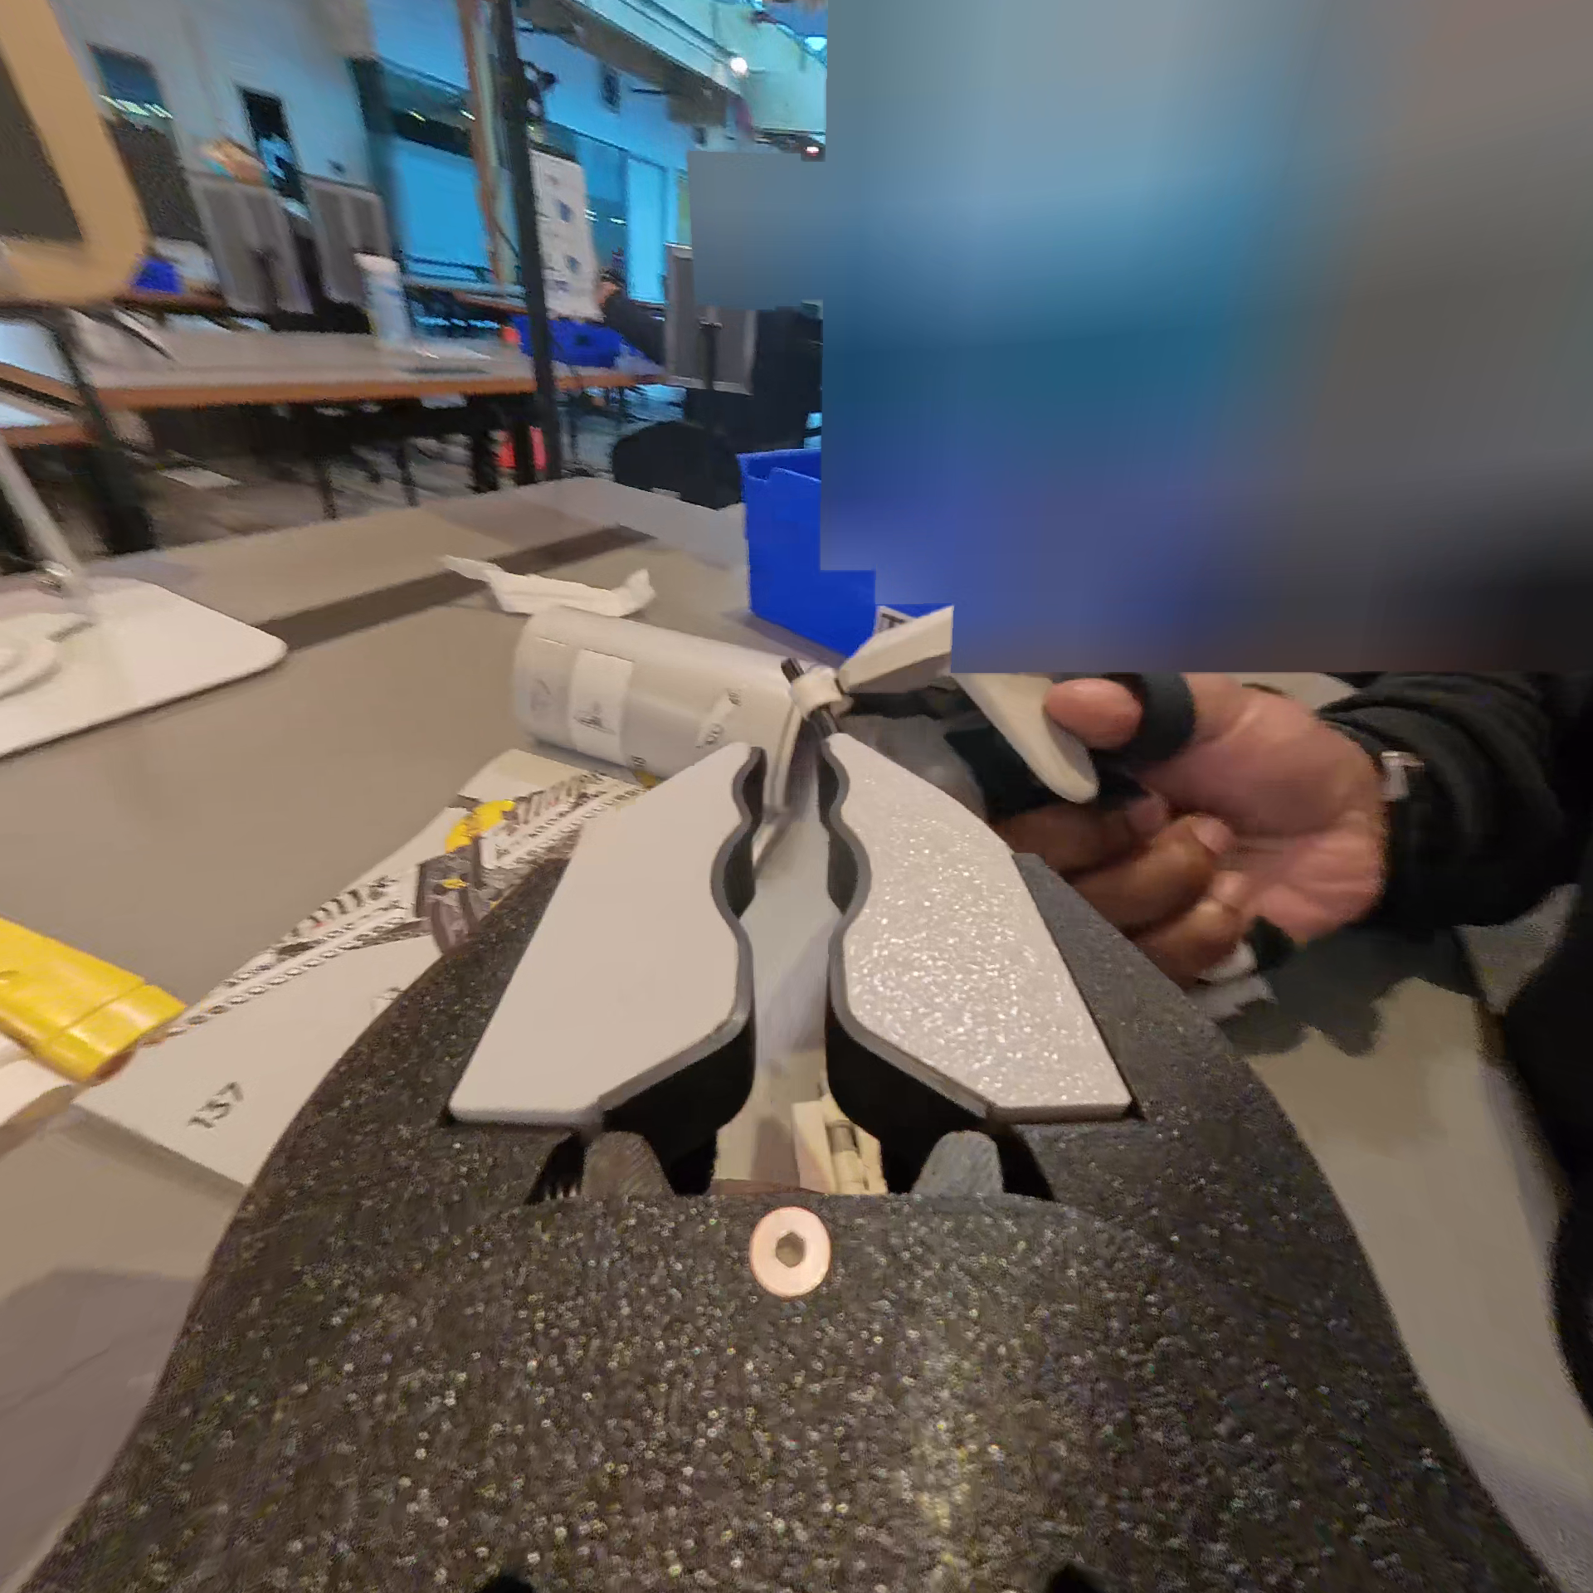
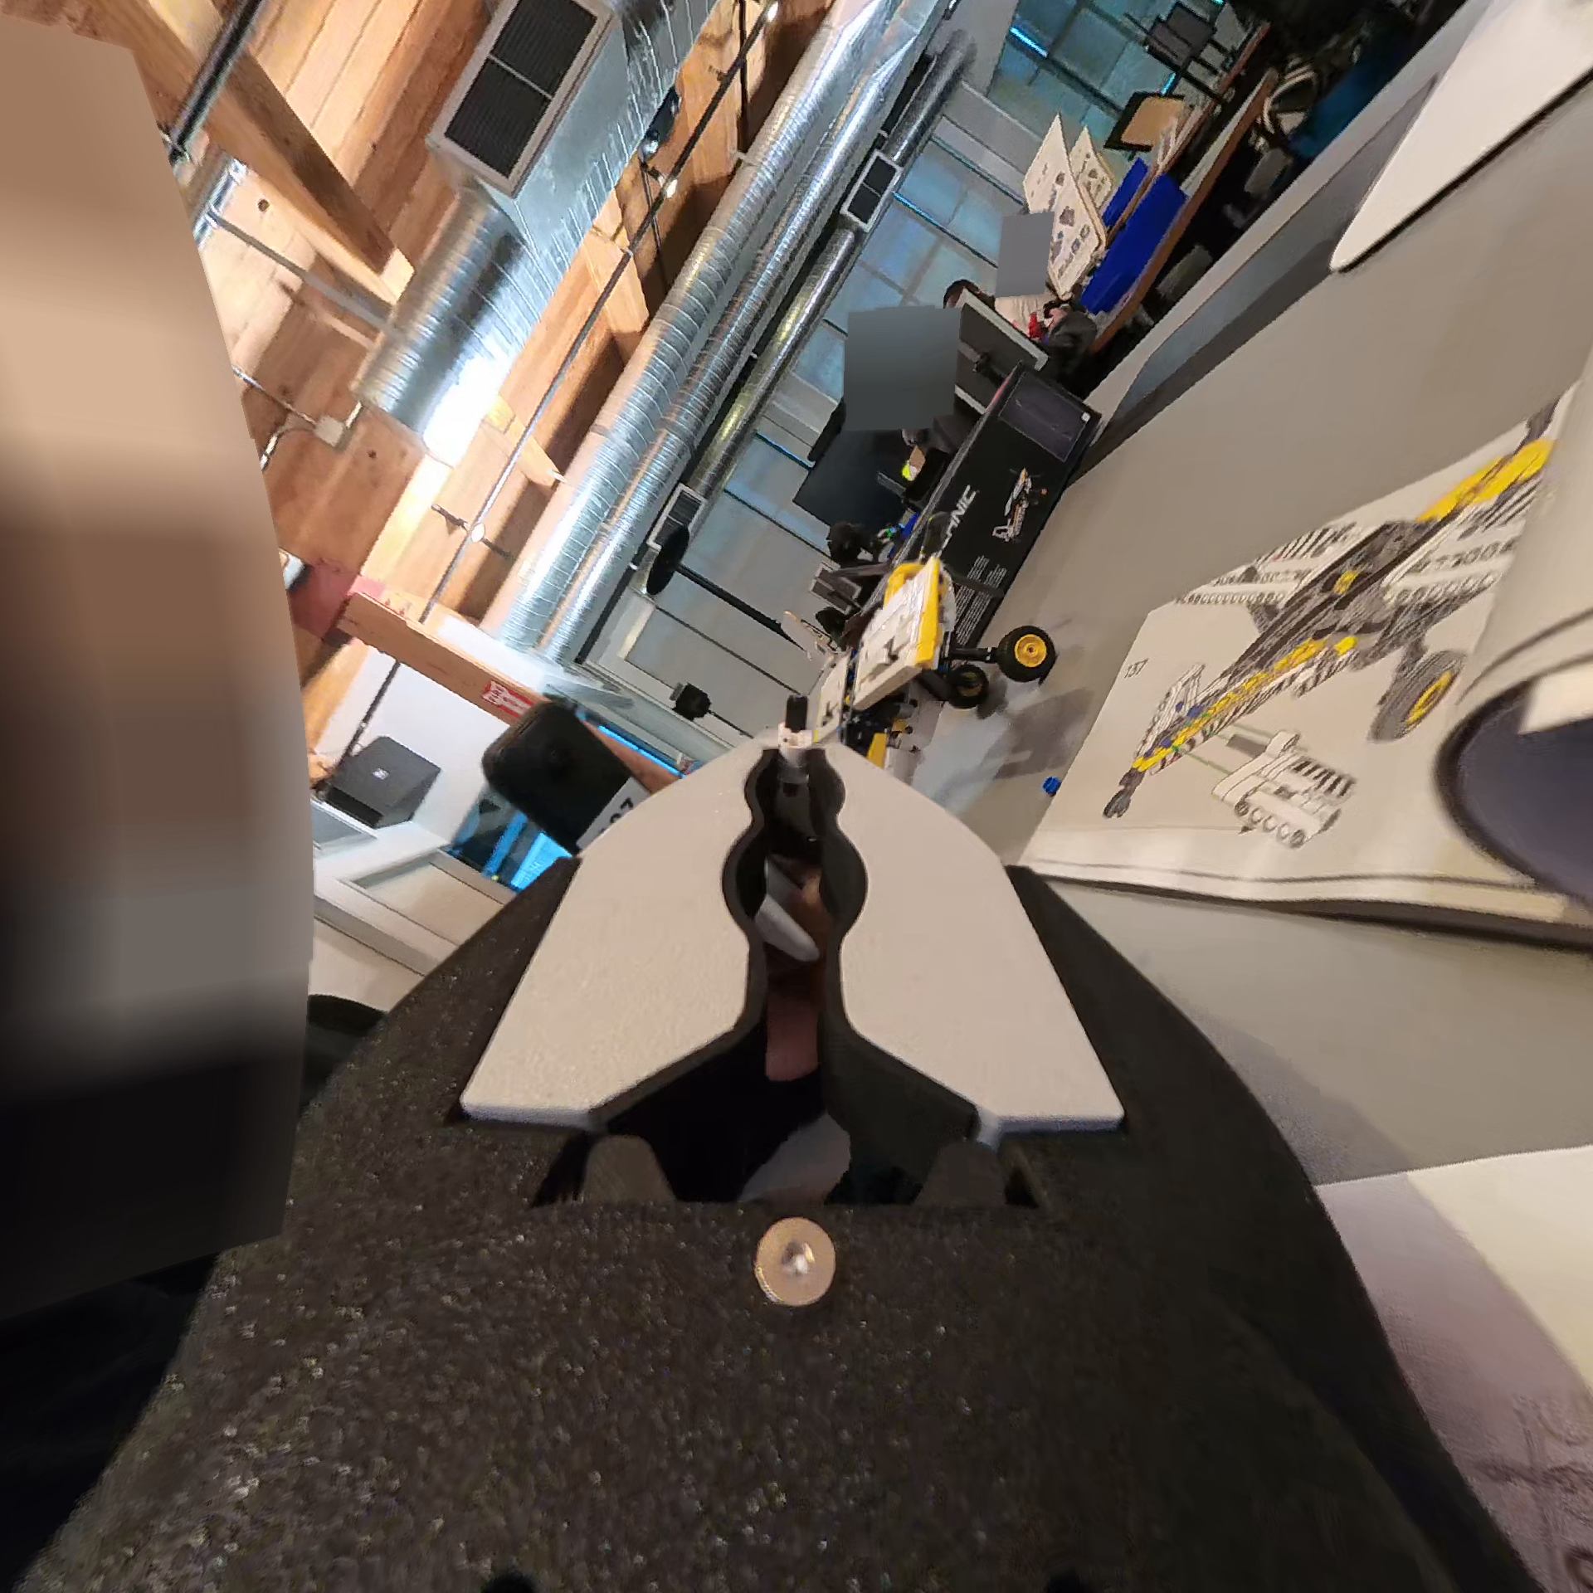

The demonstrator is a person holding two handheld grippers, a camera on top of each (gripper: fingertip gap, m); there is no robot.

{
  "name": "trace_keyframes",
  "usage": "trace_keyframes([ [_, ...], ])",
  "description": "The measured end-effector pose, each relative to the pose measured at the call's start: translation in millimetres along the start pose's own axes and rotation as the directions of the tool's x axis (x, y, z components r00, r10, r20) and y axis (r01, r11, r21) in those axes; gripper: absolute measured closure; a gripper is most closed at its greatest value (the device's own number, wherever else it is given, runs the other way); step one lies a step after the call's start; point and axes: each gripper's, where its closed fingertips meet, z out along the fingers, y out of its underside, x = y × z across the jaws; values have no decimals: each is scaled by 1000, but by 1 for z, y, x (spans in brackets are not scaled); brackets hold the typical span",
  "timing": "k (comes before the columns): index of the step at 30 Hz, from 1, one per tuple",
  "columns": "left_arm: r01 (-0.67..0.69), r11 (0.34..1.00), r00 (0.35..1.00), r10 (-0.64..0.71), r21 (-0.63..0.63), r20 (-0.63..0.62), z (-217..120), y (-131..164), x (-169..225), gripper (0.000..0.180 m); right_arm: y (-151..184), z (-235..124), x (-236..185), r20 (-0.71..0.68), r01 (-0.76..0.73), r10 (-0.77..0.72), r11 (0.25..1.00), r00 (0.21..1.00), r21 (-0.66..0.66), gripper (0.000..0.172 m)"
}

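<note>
Left gripper (image 1: 791, 763): its matte grey fingers (image 1: 629, 905), wavy along their inner edges, are standing slightly parted around a thin white strip-shaped piece (image 1: 780, 776); whether the pads are pressing on it I cannot tell.
White piece: it is rising from the finger gap toward 12 o'clock, ending at a white collar (image 1: 815, 690) on a thin black axle (image 1: 797, 681).
Right gripper (image 2: 795, 763): its speckled grey fingers (image 2: 914, 914) are clenching the black axle (image 2: 795, 780), whose tip, ringed by the white collar (image 2: 793, 734), is poking out past the fingertips.
Hand (image 1: 1241, 810): at 3 o'clock of the left fingers, it is gripping the other gripper's handle.
Booklet (image 1: 379, 896): a glossy printed instruction page is lying flat on the smooth grey tabletop (image 1: 259, 776), at 9 o'clock of the left fingers.
Toy vehicle (image 2: 905, 638): a yellow-and-white brick-built model with black rubbery wheels is standing on the tabletop at 1 o'clock beyond the right fingers.
Blue bin (image 1: 793, 543): a hard plastic box is sitting at 12 o'clock.
</note>
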Motion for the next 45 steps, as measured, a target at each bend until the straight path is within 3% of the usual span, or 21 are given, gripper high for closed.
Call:
trace_keyframes([
  [7, -162, 986, 980, 167, -48, 105, 4, 3, 5, 165, 5, 3, -2, -5, -23, 23, 999, 1000, 39, 165],
  [11, -169, 981, 977, 180, -97, 116, 8, 9, 8, 165, 7, 4, -4, -30, 51, -50, 998, 998, 25, 165],
  [18, -168, 963, 970, 200, -212, 141, 12, 22, 7, 168, 16, 7, -3, -120, 297, -300, 954, 946, -49, 165],
  [32, -228, 928, 945, 284, -294, 161, 6, 29, -2, 176, 28, 11, 2, -140, 396, -416, 906, 898, -153, 164],
  [37, -408, 816, 875, 478, -410, 81, 1, 43, -5, 177, 36, 11, 6, -51, 466, -512, 816, 858, -342, 155],
  [40, -519, 724, 806, 592, -454, 22, -1, 49, -4, 177, 42, 8, 9, -3, 540, -610, 705, 793, -459, 154],
  [45, -706, 508, 618, 783, -493, -79, -6, 55, 0, 176, 57, 1, 19, 80, 643, -765, 474, 639, -602, 155],
])
